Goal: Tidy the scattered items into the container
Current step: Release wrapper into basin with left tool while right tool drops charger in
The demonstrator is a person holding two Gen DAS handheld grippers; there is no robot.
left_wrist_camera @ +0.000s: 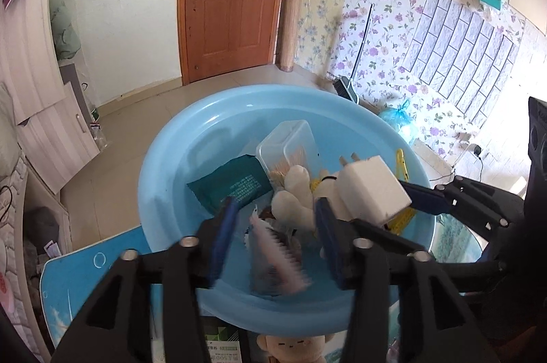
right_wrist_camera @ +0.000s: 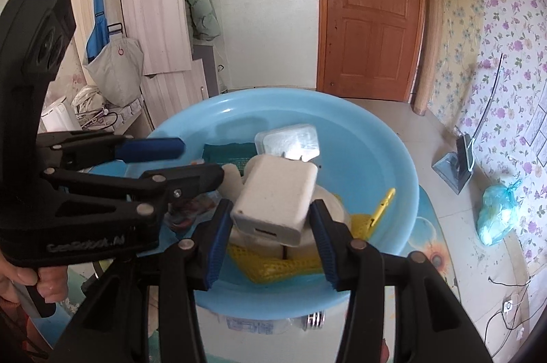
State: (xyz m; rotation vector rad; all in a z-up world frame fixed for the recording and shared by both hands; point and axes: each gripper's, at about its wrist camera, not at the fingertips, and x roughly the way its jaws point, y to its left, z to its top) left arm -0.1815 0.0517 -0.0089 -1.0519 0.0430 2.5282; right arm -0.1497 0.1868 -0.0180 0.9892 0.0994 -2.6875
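The right gripper (right_wrist_camera: 270, 223) holds the white charger (right_wrist_camera: 275, 199) between spread fingers, directly above the blue basin (right_wrist_camera: 393, 158). Whether the pads touch its sides cannot be told. The charger's prongs point away from the fingers. The left gripper (left_wrist_camera: 273, 236) hovers spread and empty over the basin's near side.

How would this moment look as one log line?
right claw: open around white plug-in charger | left claw: open, empty | both over light-blue plastic basin
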